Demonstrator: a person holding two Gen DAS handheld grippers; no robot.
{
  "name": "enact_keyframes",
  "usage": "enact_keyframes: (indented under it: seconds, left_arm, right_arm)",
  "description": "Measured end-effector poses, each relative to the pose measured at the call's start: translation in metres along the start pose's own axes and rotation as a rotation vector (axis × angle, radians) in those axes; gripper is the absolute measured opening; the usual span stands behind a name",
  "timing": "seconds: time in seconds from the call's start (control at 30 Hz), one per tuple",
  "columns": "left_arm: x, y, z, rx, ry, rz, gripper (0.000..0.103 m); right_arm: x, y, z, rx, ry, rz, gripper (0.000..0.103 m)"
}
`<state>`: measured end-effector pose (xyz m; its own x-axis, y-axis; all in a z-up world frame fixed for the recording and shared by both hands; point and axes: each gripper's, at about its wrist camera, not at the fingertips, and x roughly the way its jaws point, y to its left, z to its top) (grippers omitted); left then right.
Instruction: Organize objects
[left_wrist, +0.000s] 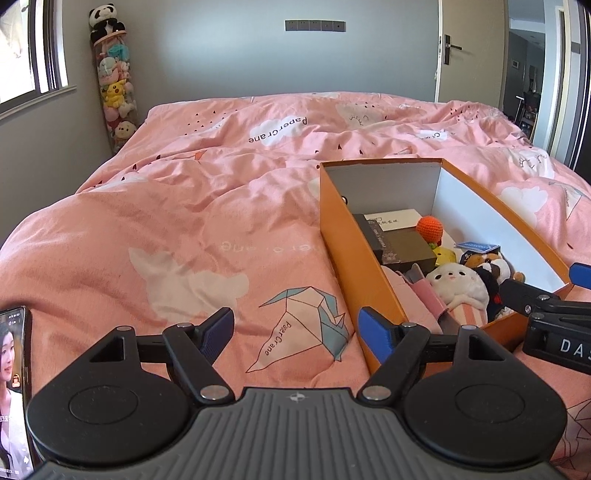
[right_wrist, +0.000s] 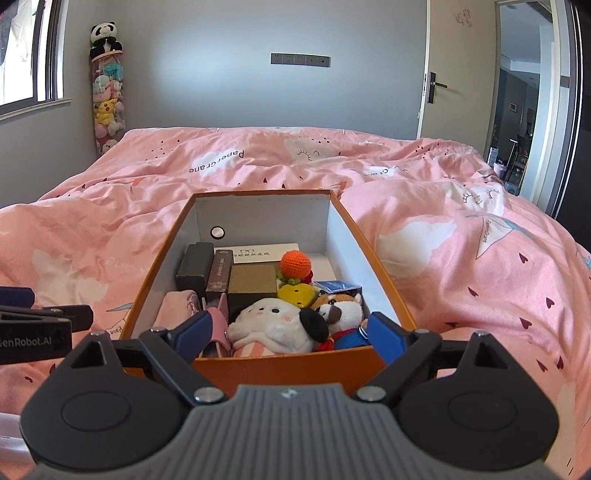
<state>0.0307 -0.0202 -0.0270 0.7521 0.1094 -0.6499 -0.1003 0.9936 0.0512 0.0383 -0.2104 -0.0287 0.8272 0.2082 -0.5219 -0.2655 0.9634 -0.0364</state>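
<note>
A: The right gripper (right_wrist: 291, 332) is seen spread wide at the near end of the box (right_wrist: 280, 363), nothing pinched; the plush toys (right_wrist: 280, 326) lie inside, just below.

B: Left gripper (left_wrist: 295, 332)?

A: Spread too, empty, over the quilt (left_wrist: 166, 229) beside the box (phone (left_wrist: 13, 387) at its left).

B: Risk noted: the box sits on soft, rumpled bedding. It could be tipped or shoved if its near wall is caught by a finger.
</note>
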Motion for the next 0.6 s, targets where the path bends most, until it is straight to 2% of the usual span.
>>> enact_keyframes:
  seconds: [0.6]
  left_arm:
    - [0.0012, 0.0003, -0.0018, -0.003, 0.010, -0.007, 0.089]
  right_arm:
    - [0.0034, -0.0011, -0.0020, 0.007, 0.020, -0.004, 0.091]
